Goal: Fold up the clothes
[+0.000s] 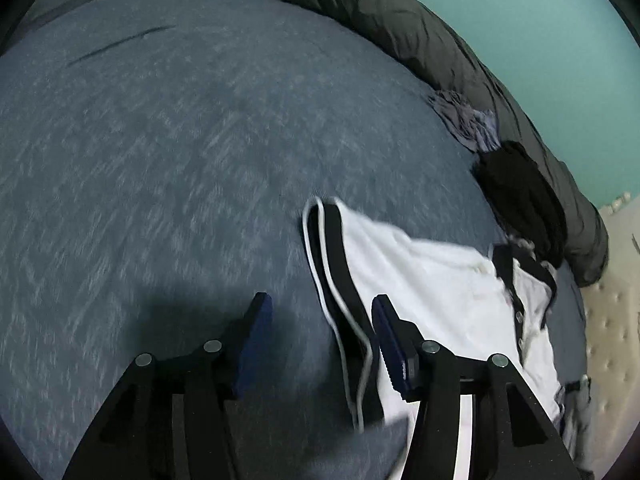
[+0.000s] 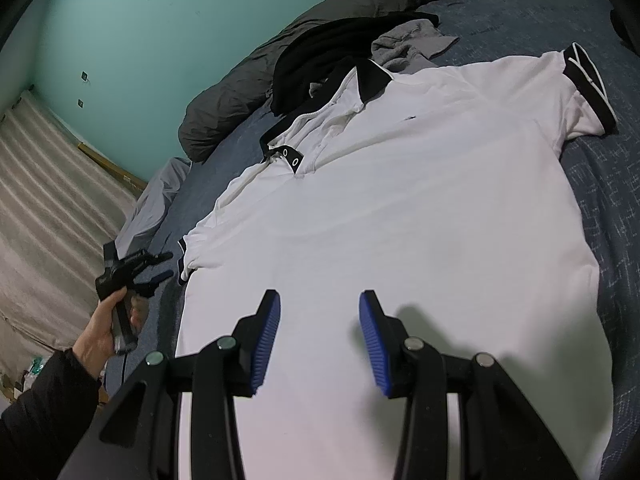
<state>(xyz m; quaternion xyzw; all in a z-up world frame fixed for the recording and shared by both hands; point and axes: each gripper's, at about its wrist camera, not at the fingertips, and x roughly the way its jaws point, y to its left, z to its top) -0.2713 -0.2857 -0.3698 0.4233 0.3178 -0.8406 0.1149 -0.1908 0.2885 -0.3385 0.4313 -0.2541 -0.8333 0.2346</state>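
— Tongs first: what are yours doing?

— Your right gripper (image 2: 319, 334) hangs with its jaws parted over the lower body of the white shirt (image 2: 392, 216), nothing between the pads. Your left gripper (image 1: 320, 344) is released too; the black-banded sleeve (image 1: 332, 264) lies just at its right finger (image 1: 390, 340), not pinched as far as I can judge.

— Where does the shirt lie?

— Flat and face up on the bed (image 1: 160, 160), near the edge closest to you. Its long axis runs straight away from your right gripper, hem near, collar (image 2: 372, 76) far. The sleeves stick out to either side.

— Which hand takes the next fold?

— I'd judge the left, since it already sits at the sleeve. From it, the shirt's body lies off to the right, so a fold would carry the sleeve that way.

— Anything you can't make out?

— The hem is cut off below your right gripper's fingers. The left view is smeared. Beyond the collar, a black garment (image 2: 320, 48) and a grey one (image 2: 408, 40) lie against the rolled dark duvet (image 2: 248, 84) at the far edge; their shapes are unclear.
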